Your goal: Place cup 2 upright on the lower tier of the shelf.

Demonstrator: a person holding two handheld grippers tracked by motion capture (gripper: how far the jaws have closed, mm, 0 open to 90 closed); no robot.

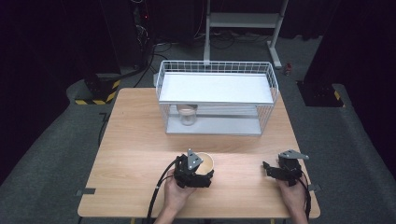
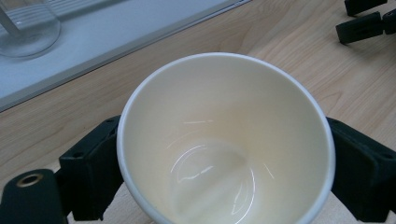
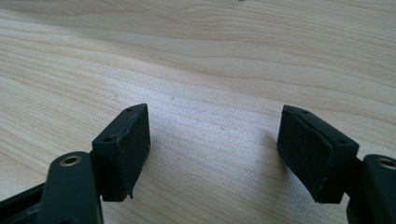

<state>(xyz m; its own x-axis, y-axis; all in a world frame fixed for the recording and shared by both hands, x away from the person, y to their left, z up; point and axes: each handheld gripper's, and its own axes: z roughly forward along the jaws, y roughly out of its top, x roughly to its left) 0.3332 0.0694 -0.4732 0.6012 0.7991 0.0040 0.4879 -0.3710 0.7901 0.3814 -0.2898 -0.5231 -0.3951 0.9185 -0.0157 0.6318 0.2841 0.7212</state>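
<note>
left gripper (image 1: 198,175) fingers clamping paper cup (image 2: 224,140) (upright, mouth up) | right gripper (image 3: 215,154) resting open on worktop (image 1: 140,140), well right of the cup

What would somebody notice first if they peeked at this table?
Probably the cream paper cup, empty and clamped in the left tool near the table's front edge. Next, the white wire rack at the back, with a small glass jar on its lower shelf. The right tool rests open on bare wood.
</note>
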